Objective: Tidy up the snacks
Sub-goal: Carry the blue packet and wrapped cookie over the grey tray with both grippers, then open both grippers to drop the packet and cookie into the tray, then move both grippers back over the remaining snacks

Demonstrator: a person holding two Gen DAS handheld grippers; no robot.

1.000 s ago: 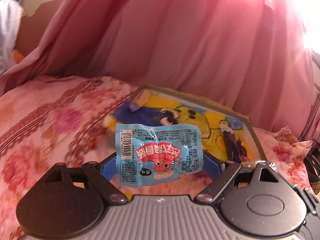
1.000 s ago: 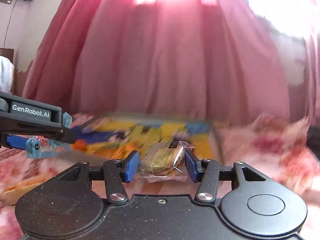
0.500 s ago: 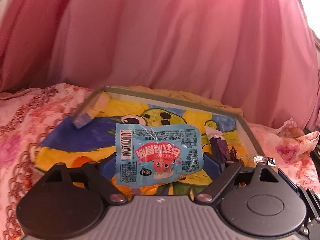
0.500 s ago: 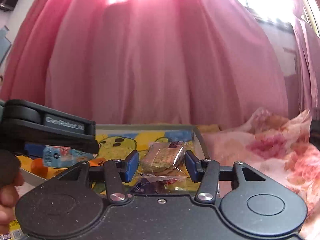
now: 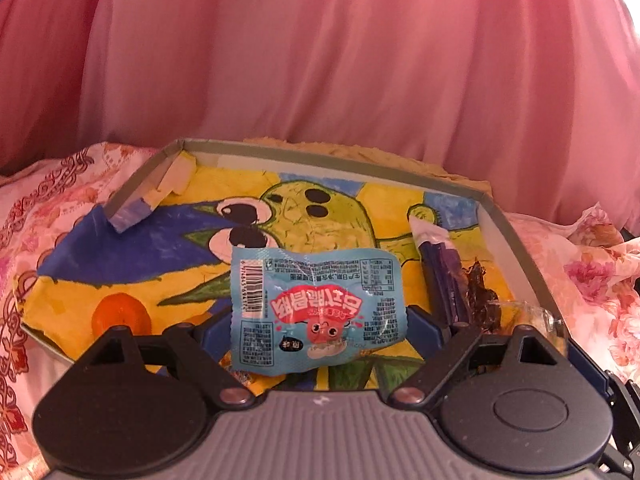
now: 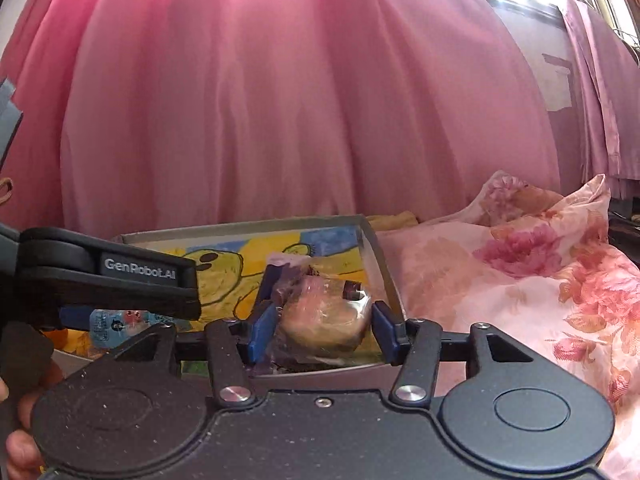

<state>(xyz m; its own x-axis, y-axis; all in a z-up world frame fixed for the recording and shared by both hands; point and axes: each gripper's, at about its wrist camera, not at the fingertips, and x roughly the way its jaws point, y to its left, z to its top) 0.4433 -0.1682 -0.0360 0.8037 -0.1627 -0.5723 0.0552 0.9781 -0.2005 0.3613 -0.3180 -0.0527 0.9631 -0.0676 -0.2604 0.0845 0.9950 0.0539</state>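
A shallow grey tray (image 5: 328, 156) lined with a yellow and blue cartoon drawing lies on the bed. My left gripper (image 5: 318, 328) is shut on a light blue snack packet (image 5: 318, 308) and holds it over the tray's near half. A purple packet (image 5: 440, 276) and a dark snack (image 5: 482, 292) lie along the tray's right side. My right gripper (image 6: 324, 332) hovers over the tray's (image 6: 240, 228) near right corner. A clear-wrapped biscuit packet (image 6: 324, 316) sits blurred between its blue fingers. The blue packet (image 6: 116, 320) also shows under the left gripper's body (image 6: 108, 280).
Pink curtains (image 5: 320, 60) hang close behind the tray. Floral pink bedding (image 6: 520, 280) surrounds it, bunched up on the right. A loose piece of card (image 5: 156, 196) leans in the tray's far left corner. A hand (image 6: 16, 420) holds the left gripper's handle.
Both grippers have moved forward over the tray with their packets. The right one has dropped lower at the right corner, and its biscuit packet now looks blurred and turned.
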